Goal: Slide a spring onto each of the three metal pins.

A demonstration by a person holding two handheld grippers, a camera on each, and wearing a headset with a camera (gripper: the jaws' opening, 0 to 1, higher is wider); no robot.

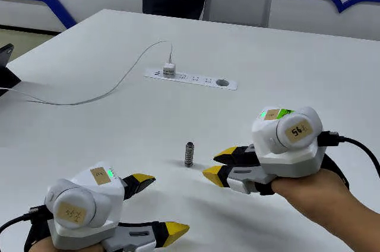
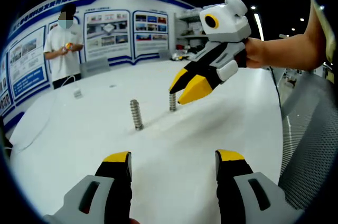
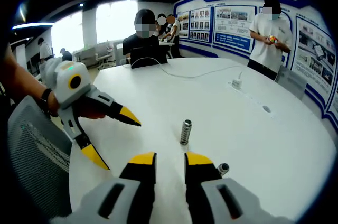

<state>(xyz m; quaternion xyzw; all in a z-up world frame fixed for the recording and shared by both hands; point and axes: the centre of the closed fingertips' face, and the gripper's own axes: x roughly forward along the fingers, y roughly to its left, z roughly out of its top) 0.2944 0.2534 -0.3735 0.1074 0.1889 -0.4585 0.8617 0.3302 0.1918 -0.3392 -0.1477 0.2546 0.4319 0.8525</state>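
Now, spring (image 1: 189,154) upright beside right gripper (image 1: 212,165)

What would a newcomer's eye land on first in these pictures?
Two yellow-tipped grippers stand out: the left gripper low at the near edge, jaws wide apart, and the right gripper pointing in from the right. Just ahead of its tips a small spring-covered pin stands upright on the white table, a power strip farther back.
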